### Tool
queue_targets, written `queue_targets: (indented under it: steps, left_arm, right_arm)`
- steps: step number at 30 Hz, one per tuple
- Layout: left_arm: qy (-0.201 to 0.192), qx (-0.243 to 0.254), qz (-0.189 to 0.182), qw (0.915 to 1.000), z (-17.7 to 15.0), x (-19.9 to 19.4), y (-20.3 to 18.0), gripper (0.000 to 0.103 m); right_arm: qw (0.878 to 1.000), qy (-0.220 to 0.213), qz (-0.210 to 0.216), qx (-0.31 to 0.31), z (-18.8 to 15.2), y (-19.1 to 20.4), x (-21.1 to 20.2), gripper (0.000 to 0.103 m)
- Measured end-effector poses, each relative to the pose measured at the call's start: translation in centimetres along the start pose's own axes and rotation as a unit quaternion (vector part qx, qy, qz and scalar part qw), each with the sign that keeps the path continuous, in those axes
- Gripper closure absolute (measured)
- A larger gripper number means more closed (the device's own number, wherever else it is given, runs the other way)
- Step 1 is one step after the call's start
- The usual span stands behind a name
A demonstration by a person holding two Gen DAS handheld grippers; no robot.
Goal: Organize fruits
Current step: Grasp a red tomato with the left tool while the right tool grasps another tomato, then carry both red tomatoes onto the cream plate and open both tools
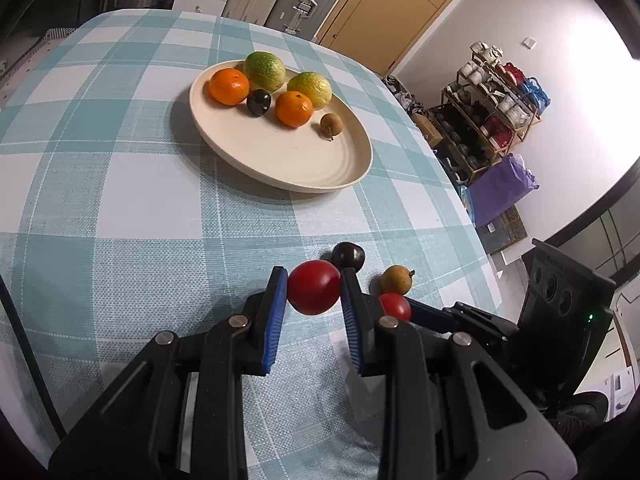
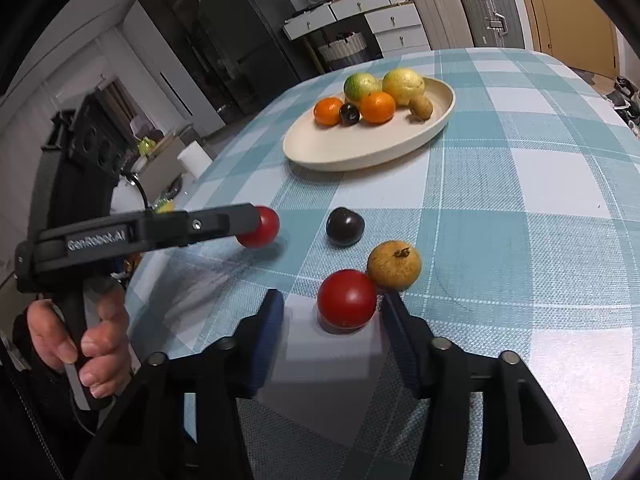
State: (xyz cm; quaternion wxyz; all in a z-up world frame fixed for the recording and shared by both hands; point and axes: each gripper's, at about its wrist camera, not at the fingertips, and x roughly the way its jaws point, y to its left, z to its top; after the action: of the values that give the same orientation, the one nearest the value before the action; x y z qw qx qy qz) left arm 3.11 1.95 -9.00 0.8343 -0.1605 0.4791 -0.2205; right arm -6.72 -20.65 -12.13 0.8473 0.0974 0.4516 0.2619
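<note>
My left gripper (image 1: pixel 313 286) is shut on a red tomato (image 1: pixel 313 287) and holds it just above the checked tablecloth; the tomato also shows in the right wrist view (image 2: pixel 262 227). My right gripper (image 2: pixel 332 316) is open around a second red tomato (image 2: pixel 346 298) that rests on the cloth. A dark plum (image 2: pixel 345 226) and a tan round fruit (image 2: pixel 394 265) lie beside it. The cream plate (image 1: pixel 304 160) farther back holds two oranges, two green-yellow citrus, a dark plum and a small brown fruit.
The table edge (image 1: pixel 460 200) runs along the right in the left wrist view, with shelves and a purple bag (image 1: pixel 500 188) beyond. Suitcases and drawers stand behind the table. The person's hand (image 2: pixel 88 344) holds the left gripper's handle.
</note>
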Motion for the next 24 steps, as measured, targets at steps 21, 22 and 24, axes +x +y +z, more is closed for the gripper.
queue_targets:
  steps: [21, 22, 24]
  left_arm:
    - [-0.016, -0.022, 0.007, 0.9996, 0.8, -1.0, 1.6, 0.079]
    - [-0.018, -0.022, 0.007, 0.9996, 1.1, -1.0, 1.7, 0.079]
    - [-0.021, -0.023, 0.008, 0.9995, 1.5, -1.1, 1.9, 0.079]
  right_arm:
    - [0.999, -0.022, 0.039, -0.01, 0.9, 1.1, -0.6, 0.073]
    - [0.999, -0.025, 0.041, -0.01, 1.2, 1.0, -0.6, 0.073]
    - [0.998, -0.03, 0.047, -0.011, 1.8, 1.1, -0.8, 0.073]
